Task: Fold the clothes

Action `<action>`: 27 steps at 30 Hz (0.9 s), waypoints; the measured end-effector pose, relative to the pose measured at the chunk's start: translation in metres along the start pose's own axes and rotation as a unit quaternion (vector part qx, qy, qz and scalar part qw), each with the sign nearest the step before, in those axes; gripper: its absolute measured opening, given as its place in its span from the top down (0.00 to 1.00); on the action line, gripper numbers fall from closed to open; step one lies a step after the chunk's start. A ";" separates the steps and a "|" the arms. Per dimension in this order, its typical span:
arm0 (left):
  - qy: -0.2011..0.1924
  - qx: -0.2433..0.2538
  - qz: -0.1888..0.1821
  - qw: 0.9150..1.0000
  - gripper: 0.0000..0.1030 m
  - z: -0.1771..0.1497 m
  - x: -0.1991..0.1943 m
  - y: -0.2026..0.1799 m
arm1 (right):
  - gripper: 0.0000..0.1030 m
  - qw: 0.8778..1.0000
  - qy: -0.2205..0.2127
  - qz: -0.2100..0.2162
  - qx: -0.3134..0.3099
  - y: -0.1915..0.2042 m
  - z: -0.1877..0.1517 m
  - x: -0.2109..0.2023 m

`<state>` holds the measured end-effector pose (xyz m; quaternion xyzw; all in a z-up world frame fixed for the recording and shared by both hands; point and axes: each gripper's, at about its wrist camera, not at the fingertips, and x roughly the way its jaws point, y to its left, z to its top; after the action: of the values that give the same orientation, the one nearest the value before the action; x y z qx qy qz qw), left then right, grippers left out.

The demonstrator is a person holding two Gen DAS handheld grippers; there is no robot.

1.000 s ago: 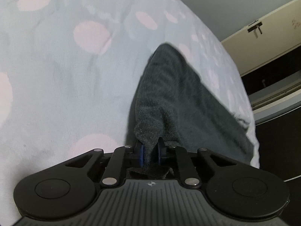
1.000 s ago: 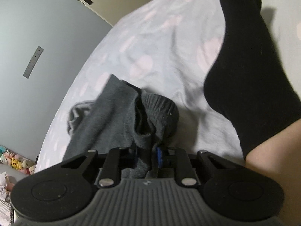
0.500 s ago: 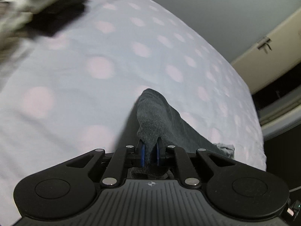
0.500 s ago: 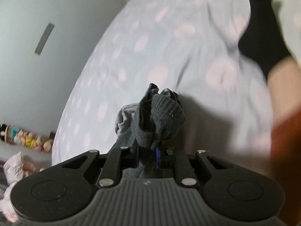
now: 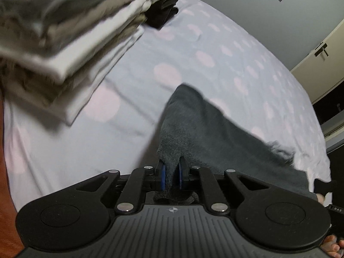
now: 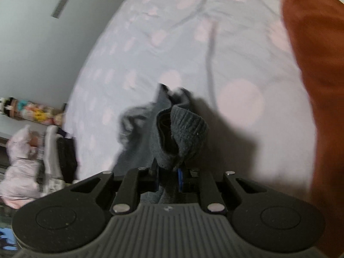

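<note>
A dark grey knitted garment (image 5: 206, 126) is held up over the bed between both grippers. My left gripper (image 5: 171, 175) is shut on one end of it; the cloth runs off to the right toward the other gripper. My right gripper (image 6: 168, 175) is shut on the ribbed end of the same garment (image 6: 182, 129), which bunches above the jaws and hangs to the left.
A pale sheet with pink dots (image 5: 204, 53) covers the bed. A stack of folded light clothes (image 5: 71, 34) sits at the left, with dark folded items (image 5: 164, 10) behind it. The person's orange sleeve (image 6: 318, 86) is at the right. Clutter and toys (image 6: 28, 129) lie off the bed.
Both grippers have swung with the garment toward the stack of folded clothes, which now fills the left wrist view. The black sock has left the right wrist view; the orange sleeve fills its right side.
</note>
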<state>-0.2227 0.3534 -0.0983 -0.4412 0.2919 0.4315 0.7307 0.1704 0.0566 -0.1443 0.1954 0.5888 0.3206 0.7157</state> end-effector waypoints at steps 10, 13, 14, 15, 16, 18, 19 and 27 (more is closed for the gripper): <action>-0.003 0.017 0.031 0.999 0.79 -0.034 0.050 0.028 | 0.78 0.996 -0.005 -0.054 -0.074 -0.035 -0.023 0.034; -0.018 0.017 0.025 0.999 0.67 -0.036 0.043 0.037 | 0.66 0.993 -0.018 -0.047 -0.103 -0.035 -0.026 0.027; -0.031 0.009 0.019 0.999 0.67 -0.038 0.037 0.040 | 0.61 0.992 -0.029 -0.052 -0.108 -0.035 -0.028 0.022; -0.046 -0.001 0.008 0.999 0.65 -0.039 0.031 0.043 | 0.59 0.991 -0.046 -0.056 -0.114 -0.034 -0.029 0.014; -0.061 -0.011 -0.003 0.998 0.62 -0.041 0.024 0.047 | 0.59 0.989 -0.065 -0.057 -0.120 -0.033 -0.031 0.006; -0.092 -0.026 -0.019 0.995 0.46 -0.042 0.013 0.053 | 0.58 0.983 -0.114 -0.052 -0.131 -0.030 -0.035 -0.012; -0.105 -0.025 -0.018 0.994 0.45 -0.042 0.009 0.053 | 0.58 0.979 -0.133 -0.053 -0.142 -0.027 -0.034 -0.016; -0.188 0.106 0.066 0.974 0.46 -0.046 0.008 0.004 | 0.29 0.964 -0.152 -0.044 -0.216 -0.004 -0.004 -0.005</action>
<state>-0.2247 0.3157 -0.1267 -0.2521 0.2221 0.5204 0.7851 0.1673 0.0501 -0.1444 0.0567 0.3985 0.3747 0.8352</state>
